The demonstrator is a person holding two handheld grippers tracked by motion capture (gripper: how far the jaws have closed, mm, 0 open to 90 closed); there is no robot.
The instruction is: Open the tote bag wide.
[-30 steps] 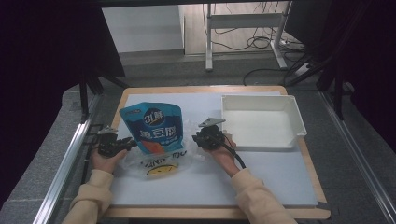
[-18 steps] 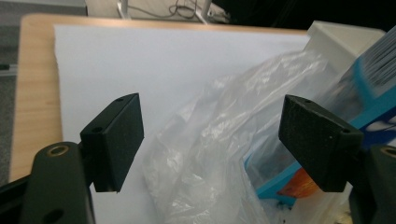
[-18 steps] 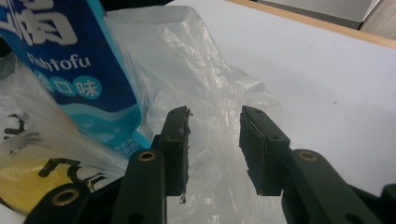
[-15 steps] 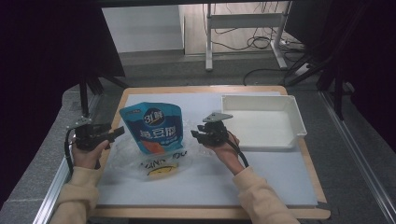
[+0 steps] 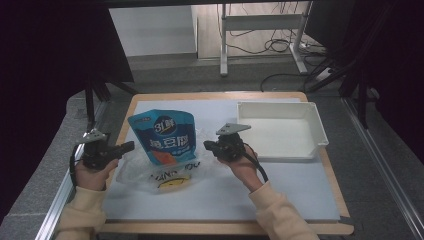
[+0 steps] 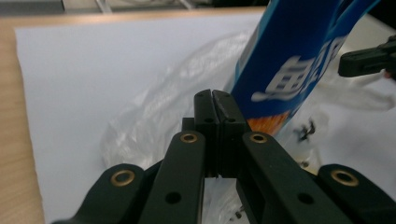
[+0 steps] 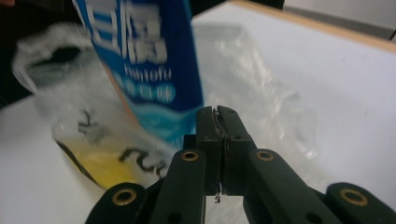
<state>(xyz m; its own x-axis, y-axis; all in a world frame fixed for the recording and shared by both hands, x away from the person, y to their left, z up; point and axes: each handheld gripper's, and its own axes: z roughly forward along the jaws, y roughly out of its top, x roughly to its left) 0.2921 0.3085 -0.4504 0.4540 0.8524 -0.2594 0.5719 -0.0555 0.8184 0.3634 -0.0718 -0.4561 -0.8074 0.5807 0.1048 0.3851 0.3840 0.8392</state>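
Dark curtains and black frame legs close off the far end of the room, with cables trailing over the grey floor behind a wooden-edged counter [image 5: 320, 155]. Most of its top is covered by a white sheet [image 5: 215, 195]. At the far right corner of that sheet sits a shallow white tray [image 5: 314, 131], well apart from everything else.

Left of the tray, near the middle of the sheet, a blue snack pouch [image 5: 164, 136] stands tilted with its printed face toward the person. Its lower end sits inside a crumpled clear plastic bag [image 5: 165, 176] with yellow and black print, which lies flat on the sheet and spreads out to both sides of the pouch.

A person's forearms in pale sleeves come in from the near edge. The left hand-held gripper [image 5: 128, 146] is held at the left edge of the counter, pointing toward the pouch, just beside the clear bag; its jaws have just been closing and are now pressed together with nothing between them. The right hand-held gripper [image 5: 207, 146] is held just to the right of the pouch, over the bag's right side. Its jaws have likewise just been closing and meet tip to tip; whether a film of the bag is caught between them I cannot tell.
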